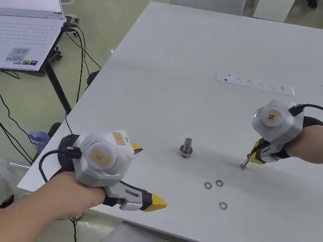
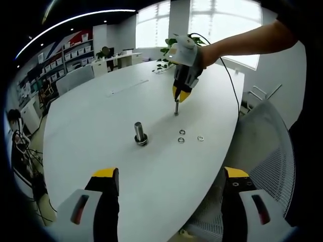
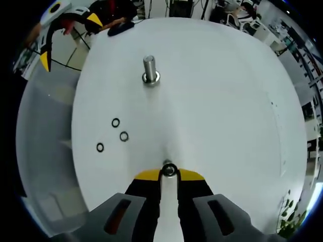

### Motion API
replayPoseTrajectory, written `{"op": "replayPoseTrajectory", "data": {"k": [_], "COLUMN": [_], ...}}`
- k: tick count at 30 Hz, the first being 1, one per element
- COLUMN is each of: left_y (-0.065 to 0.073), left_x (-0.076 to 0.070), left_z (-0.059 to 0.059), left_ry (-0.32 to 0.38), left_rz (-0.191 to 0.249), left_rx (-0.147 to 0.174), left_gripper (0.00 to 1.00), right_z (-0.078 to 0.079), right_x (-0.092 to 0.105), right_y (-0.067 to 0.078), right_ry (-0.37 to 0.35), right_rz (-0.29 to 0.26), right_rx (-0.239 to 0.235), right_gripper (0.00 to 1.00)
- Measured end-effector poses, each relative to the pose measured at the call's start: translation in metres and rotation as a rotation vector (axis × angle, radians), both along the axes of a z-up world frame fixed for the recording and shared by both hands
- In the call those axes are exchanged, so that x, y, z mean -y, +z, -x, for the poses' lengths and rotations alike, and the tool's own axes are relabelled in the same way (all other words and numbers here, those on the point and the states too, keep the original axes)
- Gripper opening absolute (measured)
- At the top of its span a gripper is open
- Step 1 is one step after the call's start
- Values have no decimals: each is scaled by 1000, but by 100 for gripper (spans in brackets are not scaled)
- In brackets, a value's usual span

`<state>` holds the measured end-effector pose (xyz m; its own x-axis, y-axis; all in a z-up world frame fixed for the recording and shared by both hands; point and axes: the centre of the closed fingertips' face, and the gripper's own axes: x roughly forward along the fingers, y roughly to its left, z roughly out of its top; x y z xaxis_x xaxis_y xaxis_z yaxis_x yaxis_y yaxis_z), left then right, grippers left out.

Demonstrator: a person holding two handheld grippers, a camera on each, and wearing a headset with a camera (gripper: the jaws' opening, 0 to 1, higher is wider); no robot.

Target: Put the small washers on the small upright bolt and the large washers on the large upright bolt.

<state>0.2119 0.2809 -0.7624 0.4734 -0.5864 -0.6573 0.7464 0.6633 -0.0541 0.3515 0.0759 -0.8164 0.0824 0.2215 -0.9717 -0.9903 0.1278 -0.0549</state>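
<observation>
Right jaws seemingly pinch small bolt.

Table: white, matte; runs from the near edge to the far right
Power strip: white; lies flat on the table, far right
Laptop: open, silver; far left, off the table, on a black stand
Cables: black; trail from the laptop side down to the floor
Chair: white mesh; just beside the table's near edge
Windows: bright; beyond the table's far end
</observation>
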Motion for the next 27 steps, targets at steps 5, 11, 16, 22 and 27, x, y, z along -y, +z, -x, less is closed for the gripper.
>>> {"op": "replayPoseTrajectory", "data": {"k": [5, 11, 16, 22, 27], "left_y": [0, -3, -6, -6, -8], "left_x": [1, 2, -1, -7, -9], "left_z": [0, 1, 3, 2, 2], "left_ry": [1, 2, -2, 6, 9], "left_rz": [12, 16, 0, -5, -12], "left_rx": [-6, -22, -32, -36, -43], "left_gripper": [84, 83, 82, 82, 81], "right_z": [1, 3, 2, 2, 0], "right_x": [1, 1, 1, 1, 2], "right_y": [-8, -16, -22, -32, -41], "right_ry": [10, 9, 7, 7, 10], "right_rz": [11, 17, 17, 20, 16], "right_rx": [-4, -11, -15, -24, -18], "right_gripper": [12, 12, 12, 12, 12]}}
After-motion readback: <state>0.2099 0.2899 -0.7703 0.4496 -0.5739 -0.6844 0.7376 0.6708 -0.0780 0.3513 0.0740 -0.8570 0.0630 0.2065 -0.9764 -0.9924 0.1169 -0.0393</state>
